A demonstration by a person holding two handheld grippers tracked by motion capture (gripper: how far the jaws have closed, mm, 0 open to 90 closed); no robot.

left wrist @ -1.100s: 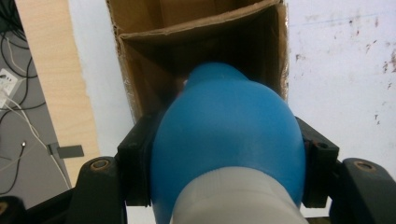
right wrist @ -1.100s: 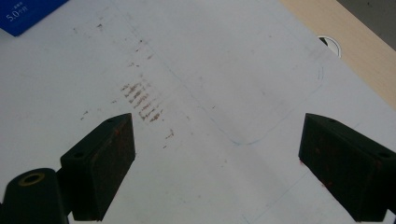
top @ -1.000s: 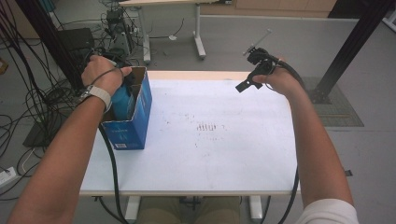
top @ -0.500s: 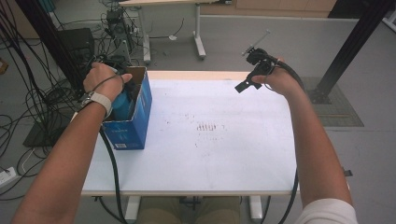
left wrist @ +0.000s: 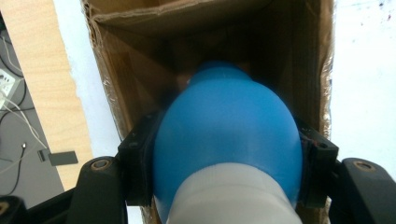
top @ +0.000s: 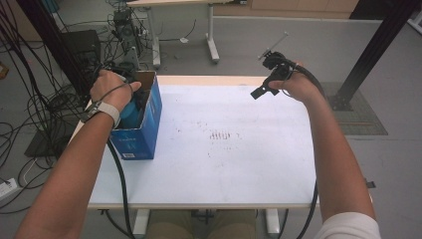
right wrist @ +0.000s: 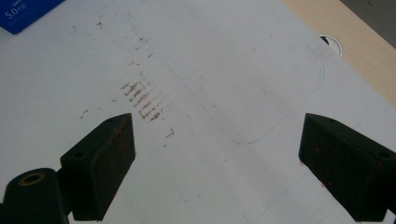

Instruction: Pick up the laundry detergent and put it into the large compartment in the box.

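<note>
Left hand-held gripper (left wrist: 219,186) is down in the open top of the blue cardboard box (top: 144,124) at the left edge of the desk (top: 224,164), jaws pinched on either side of a round blue bulb thing (left wrist: 229,140) with a pale grey neck. Looks like a rubber squeeze bulb, but I can't say for sure.

Whichever way it's headed, in or out, I'd keep it centred between the cardboard walls and move straight up or down so the jaws don't snag the ragged rim. The grip should be gentle too, since the thing looks soft and could squirt out sideways.

Right hand-held gripper (right wrist: 215,172) hangs over the far right of the desk, jaws wide apart, holding nothing.

Writing: the box has white print, and in the right gripper view I can read "5.0", the rest too small.
</note>
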